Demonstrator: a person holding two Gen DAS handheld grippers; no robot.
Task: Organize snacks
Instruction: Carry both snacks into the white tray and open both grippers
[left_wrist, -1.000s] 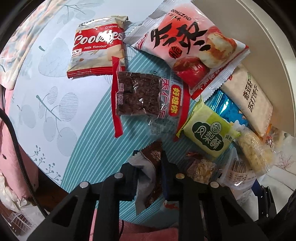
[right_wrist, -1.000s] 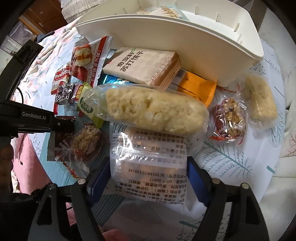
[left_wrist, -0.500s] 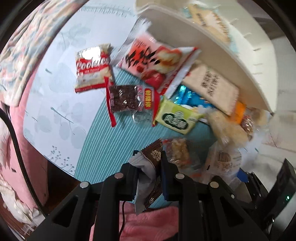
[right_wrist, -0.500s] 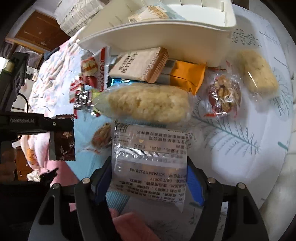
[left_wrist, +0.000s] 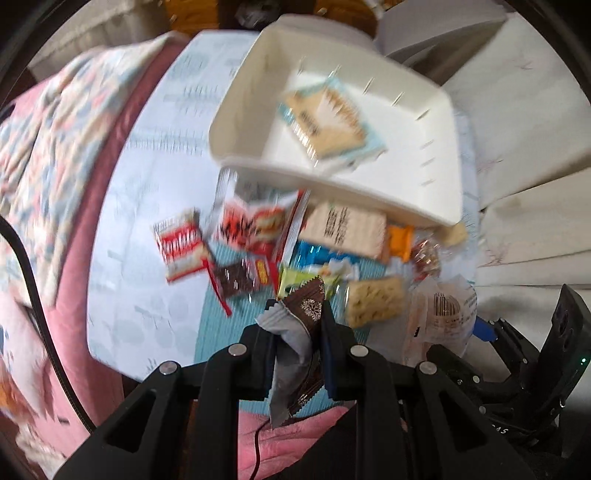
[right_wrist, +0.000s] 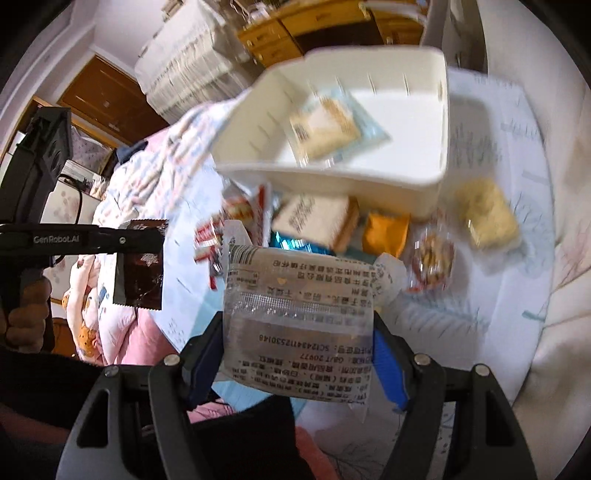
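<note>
My left gripper (left_wrist: 299, 332) is shut on a brown snack packet (left_wrist: 304, 304), held high over the table; the same packet (right_wrist: 140, 273) hangs at the left of the right wrist view. A wide clear packet with printed text (right_wrist: 299, 314) sits pressed between the blue pads of my right gripper (right_wrist: 297, 362), lifted off the cloth. Beyond both stands a white bin (left_wrist: 369, 199) with one cracker pack (left_wrist: 328, 122) inside. Loose snacks lie in front of the bin: a Cookies pack (left_wrist: 181, 251), a red-and-white pack (left_wrist: 255, 225), a beige cracker pack (left_wrist: 343, 229) and a rice cake (left_wrist: 373, 301).
An orange pack (right_wrist: 386, 236), a nut pack (right_wrist: 432, 254) and another rice cake (right_wrist: 487, 218) lie right of the pile. The leaf-patterned cloth (left_wrist: 155, 206) ends at pink bedding (left_wrist: 92, 221) on the left. A person's hand (right_wrist: 26, 314) grips the left tool.
Both grippers have risen with their packets, and the views now look down into the bin. The left gripper has rolled, so the table appears turned.
</note>
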